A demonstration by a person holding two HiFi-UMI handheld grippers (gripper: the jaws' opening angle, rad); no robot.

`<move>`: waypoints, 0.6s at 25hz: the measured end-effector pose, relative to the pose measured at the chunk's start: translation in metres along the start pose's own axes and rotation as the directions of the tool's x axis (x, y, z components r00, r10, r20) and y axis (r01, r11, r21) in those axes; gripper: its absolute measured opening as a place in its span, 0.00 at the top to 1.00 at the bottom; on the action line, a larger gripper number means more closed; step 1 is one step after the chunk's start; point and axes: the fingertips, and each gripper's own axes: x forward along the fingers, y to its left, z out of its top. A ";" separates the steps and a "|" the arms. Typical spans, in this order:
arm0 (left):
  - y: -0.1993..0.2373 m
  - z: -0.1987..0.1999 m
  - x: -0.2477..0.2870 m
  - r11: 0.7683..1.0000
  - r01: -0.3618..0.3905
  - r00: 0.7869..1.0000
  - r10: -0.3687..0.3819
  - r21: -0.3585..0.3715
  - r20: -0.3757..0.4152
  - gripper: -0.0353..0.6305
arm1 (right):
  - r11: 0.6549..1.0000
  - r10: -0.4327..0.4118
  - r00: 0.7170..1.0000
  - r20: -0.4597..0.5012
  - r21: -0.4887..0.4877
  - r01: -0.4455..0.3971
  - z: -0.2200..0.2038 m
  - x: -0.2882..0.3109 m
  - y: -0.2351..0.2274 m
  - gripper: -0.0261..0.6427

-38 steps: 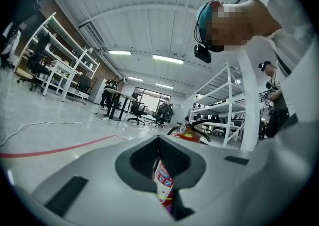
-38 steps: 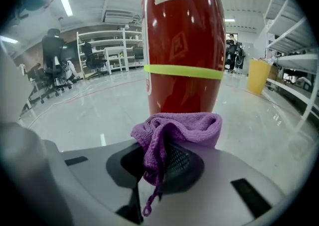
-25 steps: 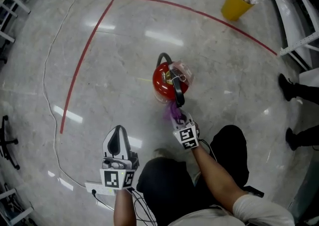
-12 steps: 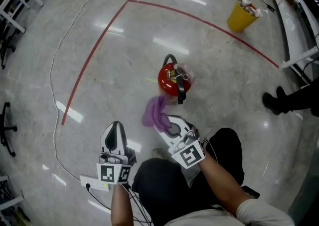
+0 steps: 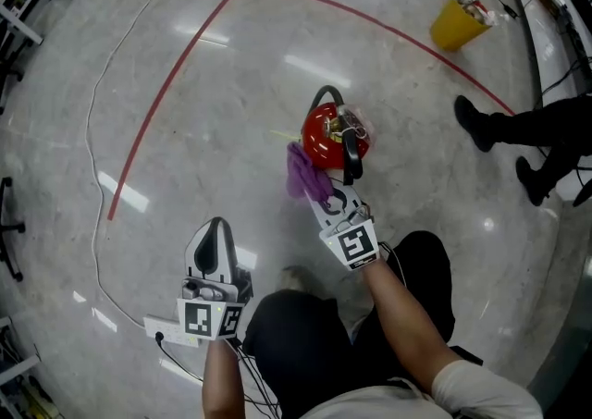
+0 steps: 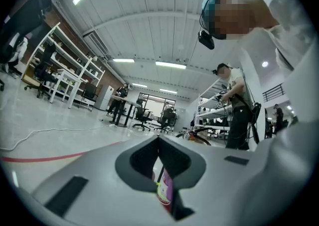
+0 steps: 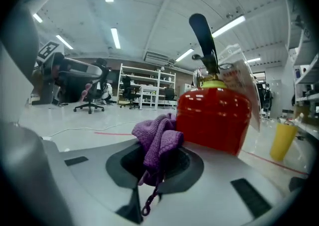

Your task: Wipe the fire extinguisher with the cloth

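Note:
A red fire extinguisher [image 5: 323, 137] with a black handle and hose stands upright on the marble floor; in the right gripper view the extinguisher [image 7: 214, 117] fills the middle right. My right gripper [image 5: 321, 196] is shut on a purple cloth [image 5: 303, 172], which sits against the extinguisher's near left side. The cloth [image 7: 156, 142] bulges from between the jaws. My left gripper [image 5: 214, 251] hangs shut and holds nothing, well to the near left of the extinguisher. Through the left jaws' slot I glimpse a sliver of the extinguisher [image 6: 164, 191].
A red line [image 5: 176, 66] curves across the floor. A yellow bin [image 5: 458, 21] with rubbish stands far right. A white cable [image 5: 91, 140] runs along the left. A person's dark legs and shoes [image 5: 518, 135] are at the right. Shelving frames stand at the far left.
My right gripper has carried the purple cloth up from the open floor to the extinguisher's left side. The person at the right has stepped closer. The left gripper stays put.

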 end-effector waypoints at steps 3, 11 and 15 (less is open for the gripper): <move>0.001 -0.006 0.003 1.000 0.008 1.000 -0.008 -0.004 -0.008 0.94 | 0.998 -0.040 0.998 -0.042 0.038 0.041 -0.023 0.002 -0.004 0.89; 0.002 -0.020 0.006 0.999 0.022 1.000 -0.022 -0.025 -0.021 0.94 | 0.988 -0.088 0.984 -0.152 0.116 0.106 -0.090 0.015 -0.004 0.89; 0.004 -0.027 0.006 0.999 0.029 0.999 -0.030 -0.032 -0.027 0.94 | 0.979 -0.105 0.974 -0.199 0.153 0.136 -0.127 0.022 -0.003 0.89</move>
